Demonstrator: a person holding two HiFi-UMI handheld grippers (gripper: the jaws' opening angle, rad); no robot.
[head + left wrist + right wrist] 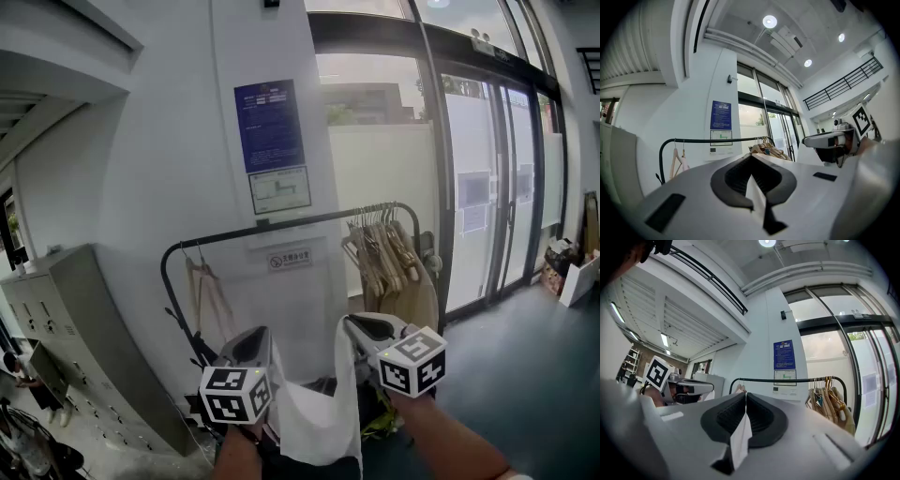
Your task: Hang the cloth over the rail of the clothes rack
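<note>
The left tongs [751, 158] are closed, with a thin edge of the white cloth [756, 191] pinched between their dark pads. The right tongs [744, 397] are also pressed together on the cloth, and a white fold of it sticks out below their pads. Both tongs point roughly level, side by side and a little apart, each with its marker cube [234, 394] nearest the person.

In the head view the cloth hangs between the two tongs. It sags in a loose pocket below them and is not yet on the rack.

Beyond the tongs stands the clothes rack [167, 281], a black frame. Its rail [291, 222] runs higher than the tongs and slopes up to the right in the picture. The middle stretch of the rail is bare. A pale garment [208, 302] hangs near its left end. A bunch of wooden hangers [377, 246] with beige clothes crowds its right end.

Behind the rack is a white wall with a blue poster [269, 125] and a smaller notice [279, 190] under it. Grey lockers [80, 333] stand to the left and tall glass doors [492, 187] to the right.
</note>
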